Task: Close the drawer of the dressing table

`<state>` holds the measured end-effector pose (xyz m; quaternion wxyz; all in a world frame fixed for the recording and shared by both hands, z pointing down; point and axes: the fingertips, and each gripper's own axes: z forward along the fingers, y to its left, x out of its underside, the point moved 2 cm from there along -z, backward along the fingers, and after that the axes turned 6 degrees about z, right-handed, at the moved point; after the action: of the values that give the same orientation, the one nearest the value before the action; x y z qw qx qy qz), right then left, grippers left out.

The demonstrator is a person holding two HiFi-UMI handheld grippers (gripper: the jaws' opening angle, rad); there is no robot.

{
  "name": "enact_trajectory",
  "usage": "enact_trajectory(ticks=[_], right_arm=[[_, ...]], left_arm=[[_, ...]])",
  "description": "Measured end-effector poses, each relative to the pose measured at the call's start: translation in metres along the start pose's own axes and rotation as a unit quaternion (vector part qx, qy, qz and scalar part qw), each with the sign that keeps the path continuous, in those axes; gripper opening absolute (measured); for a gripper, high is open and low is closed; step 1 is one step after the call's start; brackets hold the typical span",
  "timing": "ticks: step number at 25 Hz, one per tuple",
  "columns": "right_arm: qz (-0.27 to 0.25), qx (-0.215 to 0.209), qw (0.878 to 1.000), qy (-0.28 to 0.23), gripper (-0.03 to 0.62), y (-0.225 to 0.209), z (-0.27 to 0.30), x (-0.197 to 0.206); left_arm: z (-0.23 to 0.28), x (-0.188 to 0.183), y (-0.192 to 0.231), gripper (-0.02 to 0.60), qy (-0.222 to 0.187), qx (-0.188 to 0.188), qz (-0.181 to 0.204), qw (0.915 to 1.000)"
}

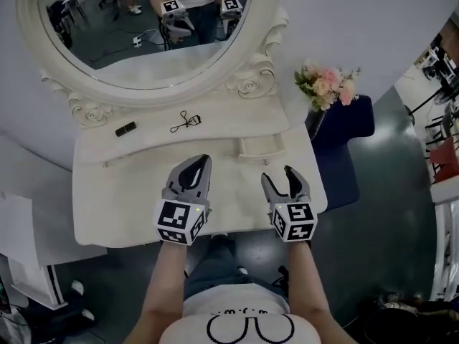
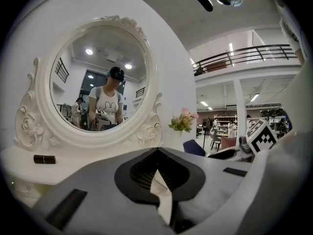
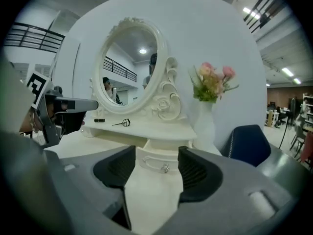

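Left grey two-jaw gripper point(image 1: 204, 163): jaws tip to tip, empty, over the cream carved dressing table point(image 1: 122, 206). Right grey gripper point(image 1: 277, 175): jaws apart, gripping nothing. Small cream knobbed drawer point(image 1: 262, 147) stands pulled out, just beyond it

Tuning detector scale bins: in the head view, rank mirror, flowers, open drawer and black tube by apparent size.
Largest to smallest:
1. mirror, by far
2. flowers
3. open drawer, somewhat smaller than the flowers
4. black tube
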<state>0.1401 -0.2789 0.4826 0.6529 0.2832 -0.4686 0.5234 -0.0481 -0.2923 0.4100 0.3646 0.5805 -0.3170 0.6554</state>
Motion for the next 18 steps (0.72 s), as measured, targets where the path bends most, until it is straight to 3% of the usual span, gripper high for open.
enact_trajectory(ticks=[9,14,16,18], right_arm=[[0.037,0.023,0.995,0.094,0.177,-0.022,0.066,0.053],[0.034,0.032,0.992,0.121,0.169,-0.024,0.087,0.064],[0.027,0.043,0.991,0.127,0.103,-0.026,0.089,0.066],[0.026,0.045,0.990,0.130,0.100,-0.027,0.090,0.066]], left_arm=[[0.050,0.041,0.025,-0.003,0.040,0.029,-0.025,0.9985],[0.066,0.051,0.035,-0.003,0.049,0.038,-0.035,0.9974],[0.069,0.054,0.037,-0.003,0.053,0.041,-0.037,0.9970],[0.071,0.057,0.038,-0.003,0.056,0.043,-0.039,0.9967]])
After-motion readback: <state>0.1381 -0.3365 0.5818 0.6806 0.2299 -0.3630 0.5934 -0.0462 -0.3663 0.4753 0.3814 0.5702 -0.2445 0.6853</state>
